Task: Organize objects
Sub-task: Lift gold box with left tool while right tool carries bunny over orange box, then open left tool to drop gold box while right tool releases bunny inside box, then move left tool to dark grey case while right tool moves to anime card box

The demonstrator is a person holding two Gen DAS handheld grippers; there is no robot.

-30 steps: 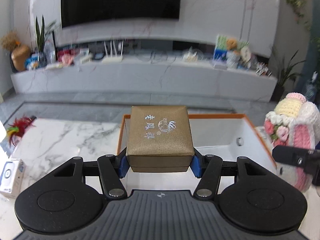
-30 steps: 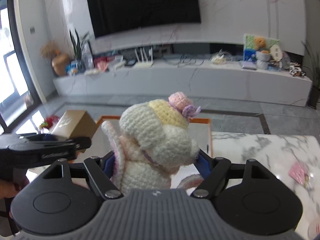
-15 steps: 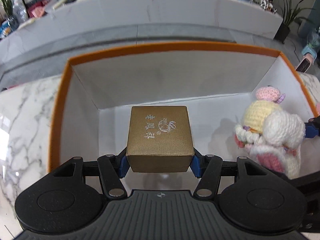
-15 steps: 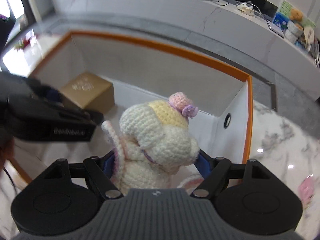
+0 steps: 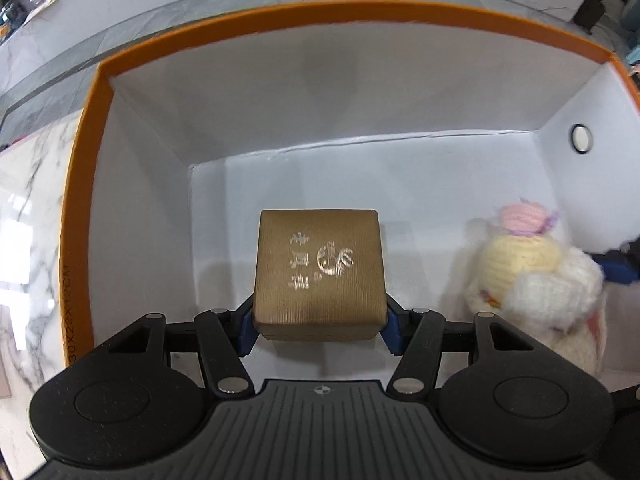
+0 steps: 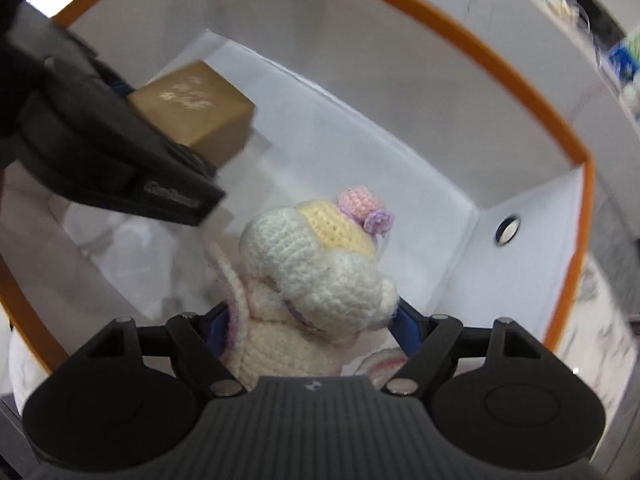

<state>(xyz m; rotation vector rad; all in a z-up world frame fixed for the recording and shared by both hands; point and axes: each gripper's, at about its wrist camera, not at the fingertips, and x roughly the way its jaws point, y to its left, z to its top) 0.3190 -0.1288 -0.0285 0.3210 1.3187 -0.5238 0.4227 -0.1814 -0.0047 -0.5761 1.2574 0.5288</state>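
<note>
My left gripper (image 5: 319,330) is shut on a gold box (image 5: 320,272) with silver lettering, its blue pads against the box's two sides, deep inside a white storage box with an orange rim (image 5: 280,12). A crocheted doll (image 6: 316,280), cream and yellow with a pink bud on top, sits between the blue pads of my right gripper (image 6: 308,326), which is shut on it. In the left wrist view the doll (image 5: 532,280) hangs at the right, low inside the same storage box. The right wrist view shows the gold box (image 6: 196,108) and the left gripper's black body up at the left.
The storage box has white walls and floor, with a round hole (image 5: 581,139) in its right wall, also in the right wrist view as a hole (image 6: 508,230). A white marble tabletop (image 5: 28,216) lies outside it on the left. Some pale crumpled material (image 6: 120,248) lies on the box floor.
Both grippers tipped from facing the room to pointing down and sank into the orange-rimmed storage box, carrying the gold box and the doll; both holds stay the same.
</note>
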